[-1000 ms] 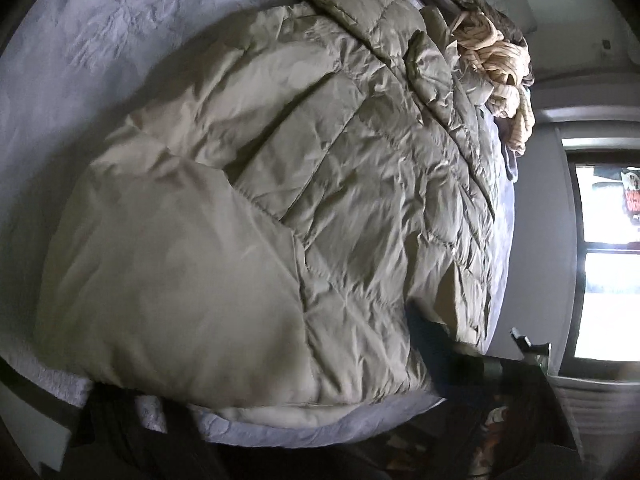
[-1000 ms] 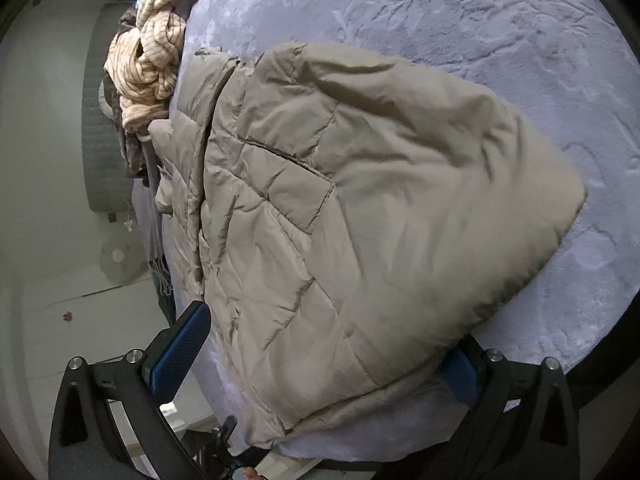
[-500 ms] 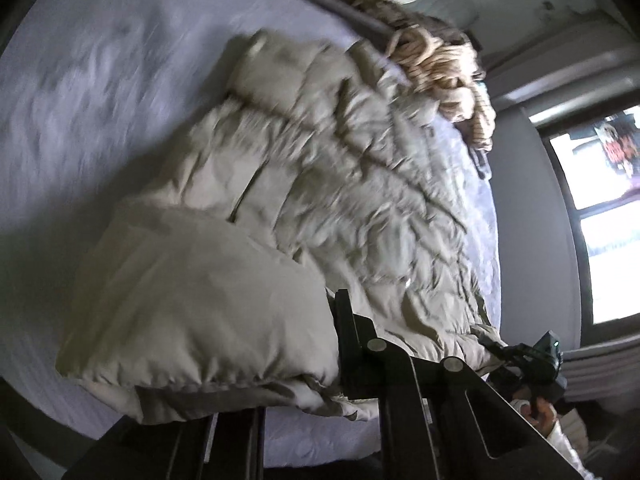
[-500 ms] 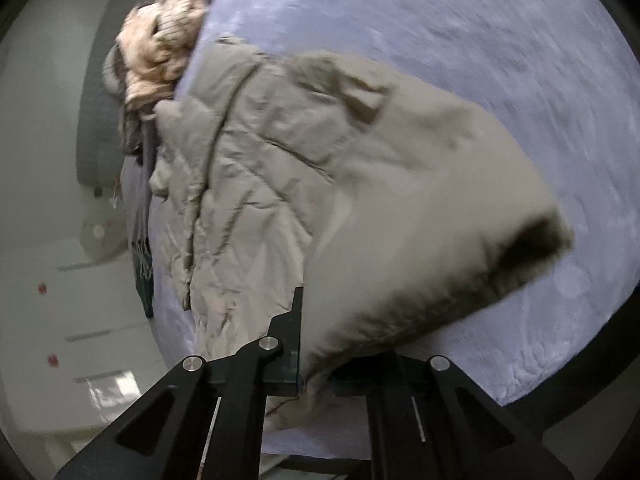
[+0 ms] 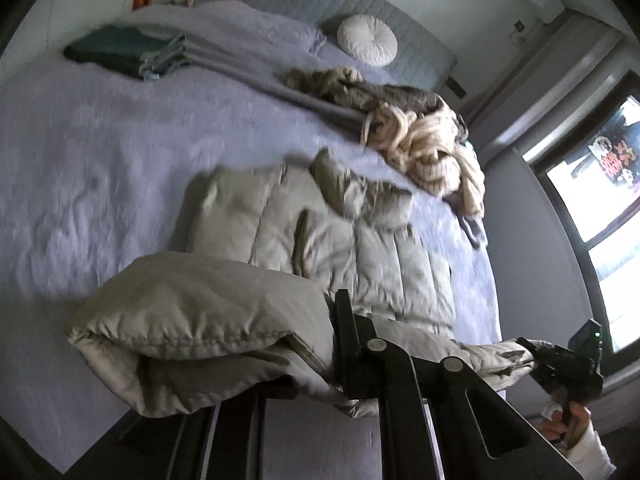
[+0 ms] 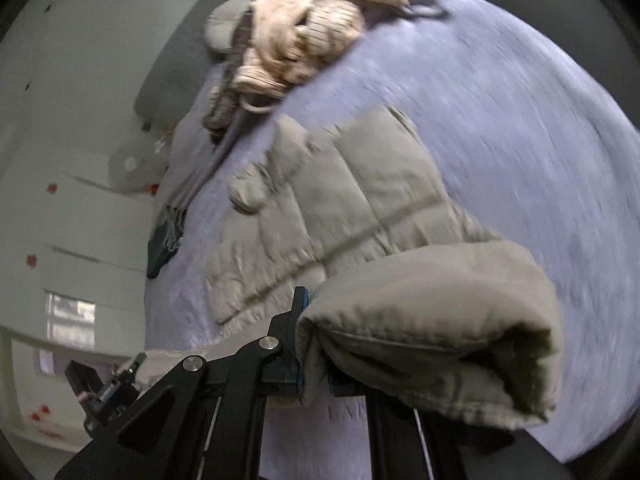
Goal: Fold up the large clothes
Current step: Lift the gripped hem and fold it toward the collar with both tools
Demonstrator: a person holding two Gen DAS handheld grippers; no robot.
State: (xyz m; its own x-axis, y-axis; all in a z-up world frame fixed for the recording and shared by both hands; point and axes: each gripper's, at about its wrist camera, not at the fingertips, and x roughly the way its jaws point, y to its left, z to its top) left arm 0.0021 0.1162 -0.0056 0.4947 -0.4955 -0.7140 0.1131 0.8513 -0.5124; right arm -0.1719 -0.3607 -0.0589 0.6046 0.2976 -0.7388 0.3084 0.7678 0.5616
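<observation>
A beige quilted puffer jacket (image 5: 320, 232) lies on the lavender bed cover (image 5: 100, 152). Its near hem is lifted off the bed. My left gripper (image 5: 316, 360) is shut on one corner of that hem, and the padded fabric bulges over its left finger. My right gripper (image 6: 316, 360) is shut on the other corner, with the rolled hem (image 6: 432, 332) hanging over its right side. In the left wrist view the right gripper (image 5: 568, 364) shows at the far right, gripping the hem, with a hand (image 5: 568, 420) behind it. The left gripper (image 6: 116, 380) shows low left in the right wrist view.
A heap of cream knitted and grey clothes (image 5: 424, 148) lies beyond the jacket near the bed's edge. A folded dark green garment (image 5: 120, 52) and a round white cushion (image 5: 368, 40) sit by the headboard. A bright window (image 5: 600, 208) is on the right.
Both grippers went from open around the jacket's hem to shut on it. They then rose, lifting the near edge off the bed and bringing the far end of the bed into view.
</observation>
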